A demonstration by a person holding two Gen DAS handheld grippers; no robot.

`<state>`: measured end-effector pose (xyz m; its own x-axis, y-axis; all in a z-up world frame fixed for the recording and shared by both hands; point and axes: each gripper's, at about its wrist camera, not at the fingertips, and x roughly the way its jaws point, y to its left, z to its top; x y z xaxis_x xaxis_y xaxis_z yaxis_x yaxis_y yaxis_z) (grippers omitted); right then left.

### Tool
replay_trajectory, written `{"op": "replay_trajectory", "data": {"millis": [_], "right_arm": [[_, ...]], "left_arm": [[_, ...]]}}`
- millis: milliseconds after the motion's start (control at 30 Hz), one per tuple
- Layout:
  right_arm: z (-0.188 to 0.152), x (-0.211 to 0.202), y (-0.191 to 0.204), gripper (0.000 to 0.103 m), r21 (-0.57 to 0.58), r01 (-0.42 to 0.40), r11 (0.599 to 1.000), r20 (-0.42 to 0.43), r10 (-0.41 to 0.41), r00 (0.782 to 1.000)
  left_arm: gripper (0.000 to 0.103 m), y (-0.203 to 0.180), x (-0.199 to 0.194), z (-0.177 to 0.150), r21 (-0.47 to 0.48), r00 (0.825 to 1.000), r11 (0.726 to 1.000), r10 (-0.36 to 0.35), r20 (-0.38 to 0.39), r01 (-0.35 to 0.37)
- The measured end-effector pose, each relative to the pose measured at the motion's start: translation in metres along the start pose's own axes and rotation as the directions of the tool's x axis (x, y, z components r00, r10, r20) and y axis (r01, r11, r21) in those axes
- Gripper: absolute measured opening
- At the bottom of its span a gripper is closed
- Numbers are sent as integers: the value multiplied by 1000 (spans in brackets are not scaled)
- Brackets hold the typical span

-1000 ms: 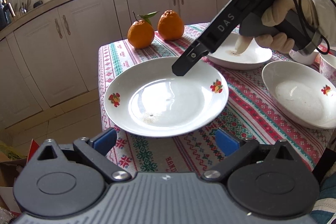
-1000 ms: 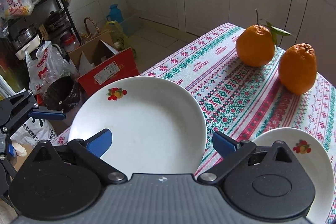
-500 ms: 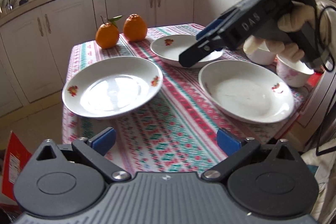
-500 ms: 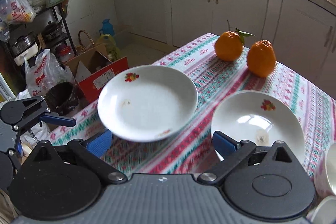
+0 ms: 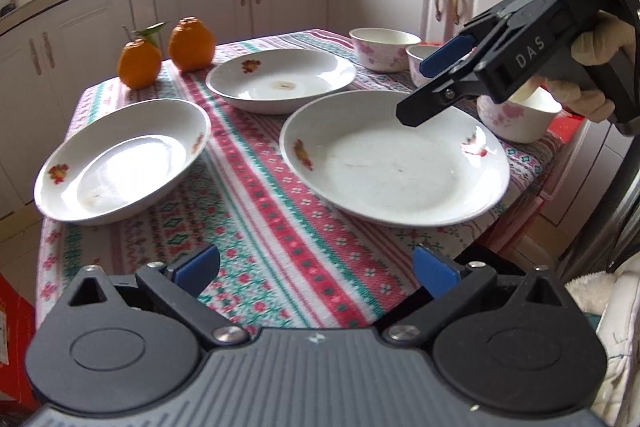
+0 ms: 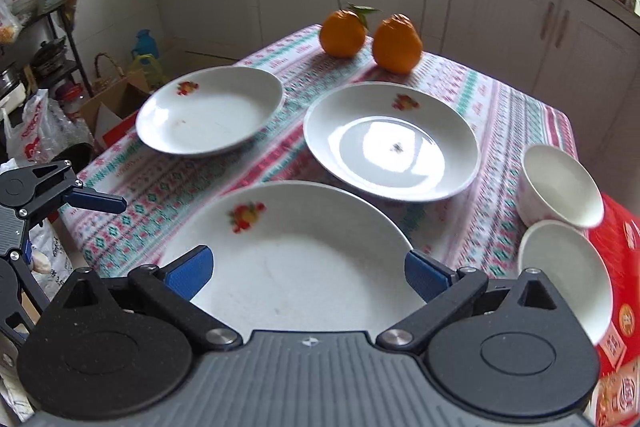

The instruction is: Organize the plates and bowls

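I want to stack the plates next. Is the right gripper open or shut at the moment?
Open. The right gripper has its blue fingers spread wide above the nearest plate, with nothing between them.

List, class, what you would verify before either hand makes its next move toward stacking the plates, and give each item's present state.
1. Left tongs open and empty: ok.
2. Right tongs open, above the near plate, not yet gripping: ok.
3. Three plates lie apart, unstacked: the near one, the middle plate and the far plate: ok.
4. Plates clean: not ok, the middle one shows a dark speck.
5. Oranges stand clear of the plates: ok.
6. Bowls touching each other: cannot tell.
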<state>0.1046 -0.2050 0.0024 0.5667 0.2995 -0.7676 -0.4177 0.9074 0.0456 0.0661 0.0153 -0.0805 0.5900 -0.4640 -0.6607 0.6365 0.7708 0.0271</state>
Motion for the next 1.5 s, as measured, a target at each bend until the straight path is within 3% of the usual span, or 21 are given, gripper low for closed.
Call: {"op": "replay_trajectory", "data": {"millis": [333, 900, 1333, 1500], "right_arm": [[-6, 10, -24, 103, 72, -14, 997, -44, 17, 999], [-4, 27, -37, 103, 107, -52, 993, -95, 62, 993], [-1, 40, -53, 103, 155, -129, 979, -116, 148, 982], [-1, 45, -56, 92, 165, -145, 976, -137, 168, 976]], "left_arm": [[102, -4, 29, 8, 14, 997, 998, -68, -30, 69], [103, -1, 31, 6, 46, 994, 993, -105, -6, 105], [102, -12, 36, 11, 109, 981, 975, -194, 19, 191], [100, -14, 36, 12, 118, 976, 970, -218, 22, 214]]}}
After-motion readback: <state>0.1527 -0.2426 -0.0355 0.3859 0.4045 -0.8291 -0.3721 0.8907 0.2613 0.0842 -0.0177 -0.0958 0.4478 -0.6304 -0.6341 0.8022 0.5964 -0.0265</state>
